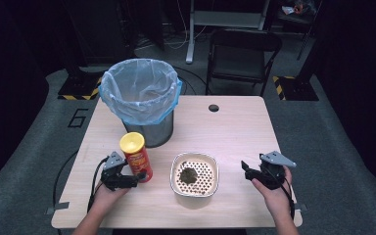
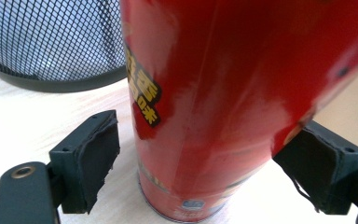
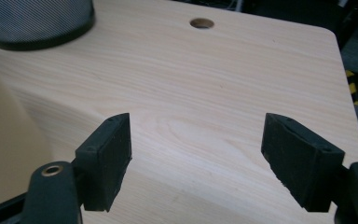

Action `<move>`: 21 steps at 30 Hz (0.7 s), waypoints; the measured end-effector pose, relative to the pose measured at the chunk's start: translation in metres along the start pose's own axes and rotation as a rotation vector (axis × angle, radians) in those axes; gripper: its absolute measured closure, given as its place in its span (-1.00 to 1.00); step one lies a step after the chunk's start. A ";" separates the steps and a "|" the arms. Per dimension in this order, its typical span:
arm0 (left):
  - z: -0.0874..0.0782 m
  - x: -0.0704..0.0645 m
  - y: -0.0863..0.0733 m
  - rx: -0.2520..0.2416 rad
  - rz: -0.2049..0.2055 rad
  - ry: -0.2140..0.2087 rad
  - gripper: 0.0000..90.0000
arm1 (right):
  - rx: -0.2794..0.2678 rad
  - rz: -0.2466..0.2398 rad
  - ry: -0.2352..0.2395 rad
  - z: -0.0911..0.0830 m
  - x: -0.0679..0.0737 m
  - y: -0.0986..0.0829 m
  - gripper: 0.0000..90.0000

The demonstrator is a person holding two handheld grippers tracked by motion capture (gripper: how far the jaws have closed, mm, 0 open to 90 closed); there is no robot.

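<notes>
A tall red can with a yellow lid stands upright on the wooden table, just in front of the mesh bin. My left gripper is open, with a jaw on each side of the can's lower part. In the left gripper view the red can stands between the jaws of my left gripper; a small gap shows at the left pad, while the right pad sits against or just behind the can's edge. My right gripper is open over bare table, right of the bowl, with nothing between the jaws of my right gripper.
A black mesh waste bin with a blue liner stands at the back left. A pale perforated bowl holding a dark clump sits at front centre. A cable hole marks the far table edge. A folding chair stands behind the table.
</notes>
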State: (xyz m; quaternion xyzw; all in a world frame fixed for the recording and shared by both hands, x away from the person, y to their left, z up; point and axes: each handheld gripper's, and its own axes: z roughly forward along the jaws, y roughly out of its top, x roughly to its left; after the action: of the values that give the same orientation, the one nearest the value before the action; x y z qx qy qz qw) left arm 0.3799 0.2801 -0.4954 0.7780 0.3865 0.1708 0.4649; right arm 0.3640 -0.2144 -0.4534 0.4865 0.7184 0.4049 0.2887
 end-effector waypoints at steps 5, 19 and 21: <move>-0.003 -0.001 -0.001 -0.010 0.026 0.027 -0.48 | 0.038 -0.002 -0.035 0.013 -0.003 -0.015 -0.44; -0.030 -0.015 0.011 -0.056 0.038 0.030 -0.48 | 0.074 0.028 -0.062 0.022 -0.022 -0.032 -0.42; -0.031 -0.019 0.015 -0.052 0.042 0.018 -0.48 | 0.087 0.024 -0.060 0.024 -0.022 -0.034 -0.42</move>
State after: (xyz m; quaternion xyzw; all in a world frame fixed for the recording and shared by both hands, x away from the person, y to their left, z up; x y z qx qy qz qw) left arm 0.3551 0.2798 -0.4655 0.7719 0.3698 0.1974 0.4780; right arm 0.3760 -0.2343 -0.4945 0.5192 0.7205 0.3620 0.2835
